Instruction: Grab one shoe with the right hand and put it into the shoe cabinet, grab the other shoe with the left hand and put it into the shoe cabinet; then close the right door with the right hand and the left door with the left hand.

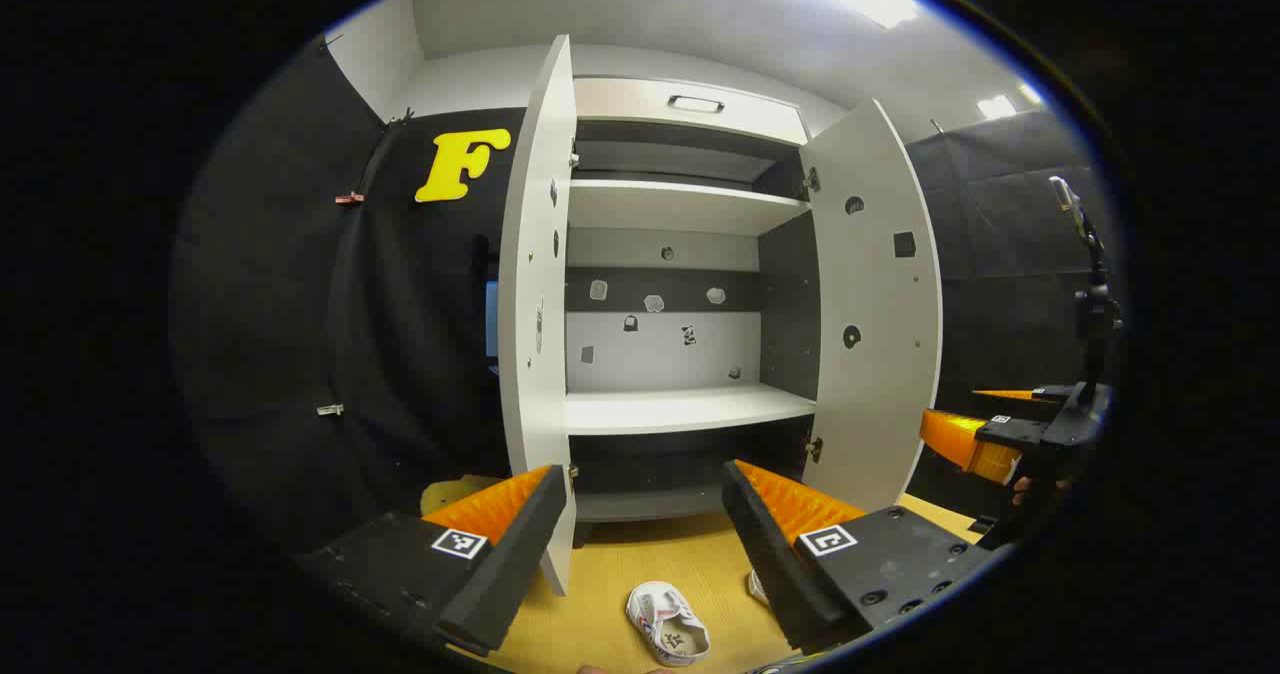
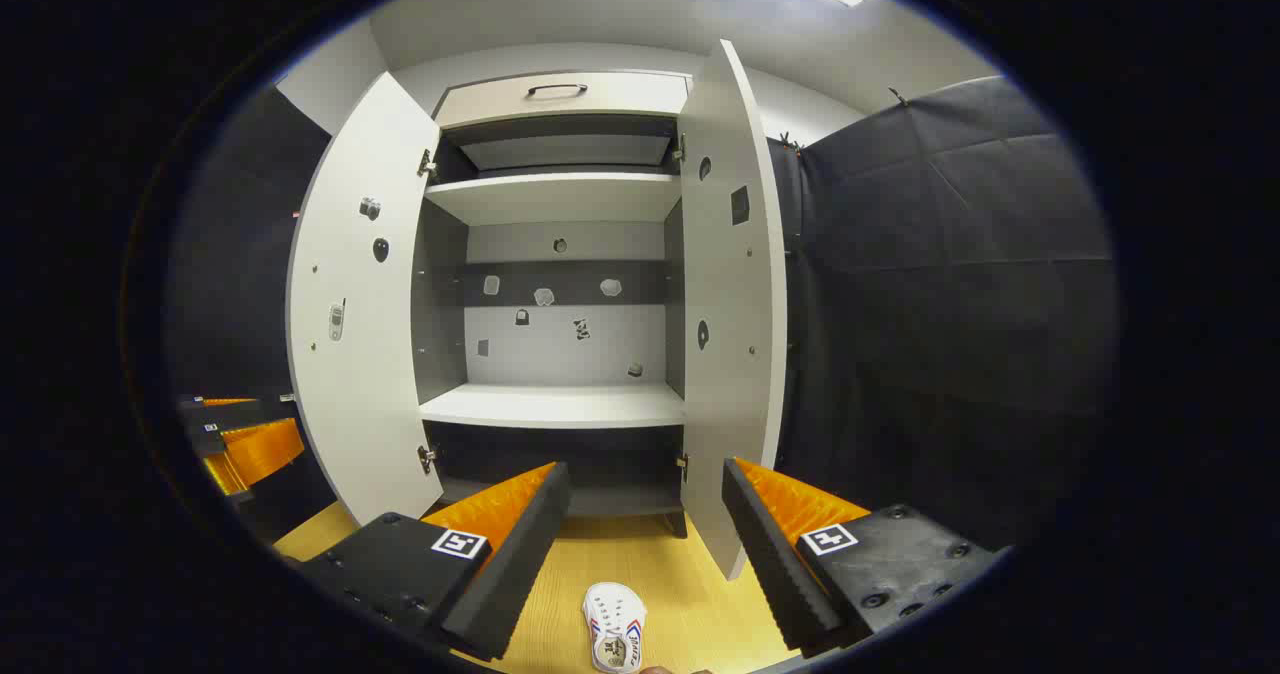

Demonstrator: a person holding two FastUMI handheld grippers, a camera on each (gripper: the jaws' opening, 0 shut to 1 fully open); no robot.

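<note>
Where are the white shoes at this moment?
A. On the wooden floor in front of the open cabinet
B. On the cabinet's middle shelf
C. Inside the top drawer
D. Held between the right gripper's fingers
A. In the left gripper view a white shoe lies on the wooden floor before the open shoe cabinet, and the right gripper view shows a shoe there too, with both grippers open and holding nothing.

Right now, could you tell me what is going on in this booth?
A person holds a gripper in each hand, facing a white shoe cabinet whose left door and right door both stand open. The left gripper and the right gripper are both open and hold nothing. A white shoe lies on the wooden floor in front, and the cabinet shelves are bare, so no shoe has been put away yet.
</note>
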